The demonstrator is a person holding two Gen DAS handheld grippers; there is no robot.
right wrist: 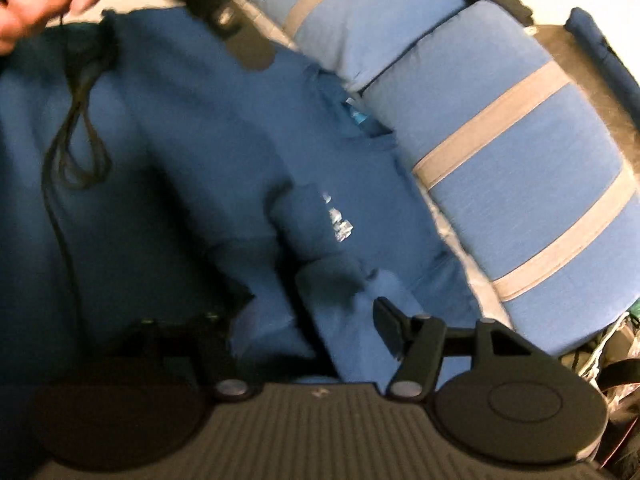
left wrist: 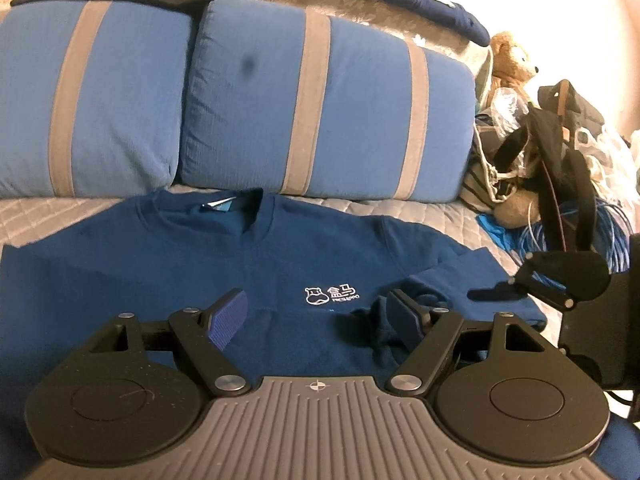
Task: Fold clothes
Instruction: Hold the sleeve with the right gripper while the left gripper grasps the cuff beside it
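Left gripper [left wrist: 316,316] hovers low over the blue T-shirt [left wrist: 192,264] with its jaws standing wide apart and nothing between them; its ribbed blue pads [left wrist: 229,318] show on the left finger, while the right finger sits just beside a bunched fold of the shirt's fabric, and whether it touches that fold cannot be told; the T-shirt lies spread front-up on the quilted grey bed cover [left wrist: 48,210], its collar toward the two blue pillows [left wrist: 320,104] with grey stripes, a small white logo [left wrist: 331,294] on the chest; its sleeve on the right side is folded in and crumpled; the right gripper [left wrist: 532,286] shows at the right edge of the left wrist view, over that sleeve; in the blurred right wrist view the right gripper [right wrist: 308,336] has its jaws parted, one finger [right wrist: 390,330] clear against the cloth and the other lost in shadow and blur; a fold of the T-shirt [right wrist: 192,140] lies between them, and the finger in view looks free of it; a hand [right wrist: 36,4] appears in that view's top left corner gripping the other tool's handle, with a dark cord [right wrist: 74,148] dangling over the shirt; beyond the pillows to the right sit a teddy bear [left wrist: 514,58], a black bag [left wrist: 560,136] and coils of blue cable [left wrist: 612,232]
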